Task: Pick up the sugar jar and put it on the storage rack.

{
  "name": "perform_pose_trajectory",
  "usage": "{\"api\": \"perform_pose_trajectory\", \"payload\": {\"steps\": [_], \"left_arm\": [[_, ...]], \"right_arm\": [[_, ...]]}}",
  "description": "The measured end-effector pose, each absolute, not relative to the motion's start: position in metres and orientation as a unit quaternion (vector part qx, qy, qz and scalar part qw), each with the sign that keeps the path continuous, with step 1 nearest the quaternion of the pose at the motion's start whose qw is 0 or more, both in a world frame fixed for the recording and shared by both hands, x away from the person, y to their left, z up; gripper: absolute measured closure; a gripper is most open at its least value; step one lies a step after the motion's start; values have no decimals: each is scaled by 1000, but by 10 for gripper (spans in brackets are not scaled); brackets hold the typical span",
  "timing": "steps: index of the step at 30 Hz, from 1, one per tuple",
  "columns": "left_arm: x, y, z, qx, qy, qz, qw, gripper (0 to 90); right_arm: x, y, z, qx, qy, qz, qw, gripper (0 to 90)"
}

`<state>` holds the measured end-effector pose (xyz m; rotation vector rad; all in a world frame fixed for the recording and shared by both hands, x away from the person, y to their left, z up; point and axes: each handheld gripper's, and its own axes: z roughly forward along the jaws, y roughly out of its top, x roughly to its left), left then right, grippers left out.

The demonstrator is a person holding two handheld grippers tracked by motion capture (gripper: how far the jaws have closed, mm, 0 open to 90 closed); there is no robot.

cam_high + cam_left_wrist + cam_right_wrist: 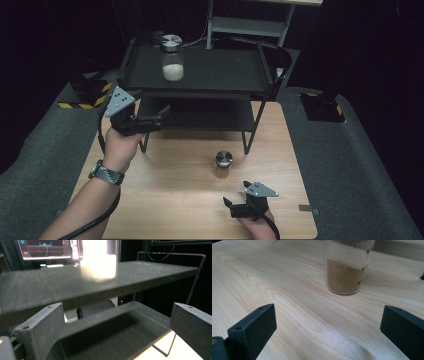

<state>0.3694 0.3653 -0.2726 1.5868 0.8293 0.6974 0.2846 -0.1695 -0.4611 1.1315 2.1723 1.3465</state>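
Observation:
A glass jar of white powder (173, 62) with a metal lid stands on the top tier of a black two-tier rack (220, 72) at the back of the wooden table (175, 200). My left gripper (159, 119) is open at the rack's front left corner, level with the gap between the tiers. Through its jaws the white jar (98, 265) shows above on the top shelf (50, 287), with the left gripper (116, 327) empty. A lidded jar of brown powder (223, 162) stands on the table. My right gripper (236, 196) is open just short of it, and the brown jar (344, 275) stands ahead of the right gripper (328, 330).
The rack's thin legs (248, 142) stand on the table just behind the brown jar. Grey matting (45, 160) surrounds the table, with yellow-black marked blocks (92, 95) at the left. A lit monitor (45, 248) sits behind the rack.

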Motion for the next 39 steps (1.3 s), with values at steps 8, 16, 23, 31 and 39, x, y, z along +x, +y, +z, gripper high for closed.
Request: {"api": "perform_pose_trajectory", "payload": {"steps": [8, 16, 23, 31, 39], "left_arm": [[360, 373, -298, 694, 349, 281, 564, 3], [346, 376, -328, 714, 345, 274, 544, 3], [336, 378, -349, 730, 341, 265, 530, 3], [325, 384, -380, 741, 346, 241, 522, 3], [306, 391, -414, 750, 370, 231, 497, 3]], "right_arm": [[285, -169, -461, 398, 766, 474, 173, 2], [284, -169, -461, 396, 768, 472, 175, 2], [285, -168, -460, 395, 770, 471, 174, 3], [285, -168, -460, 393, 771, 470, 174, 3], [286, -168, -460, 390, 773, 470, 172, 2]]}}
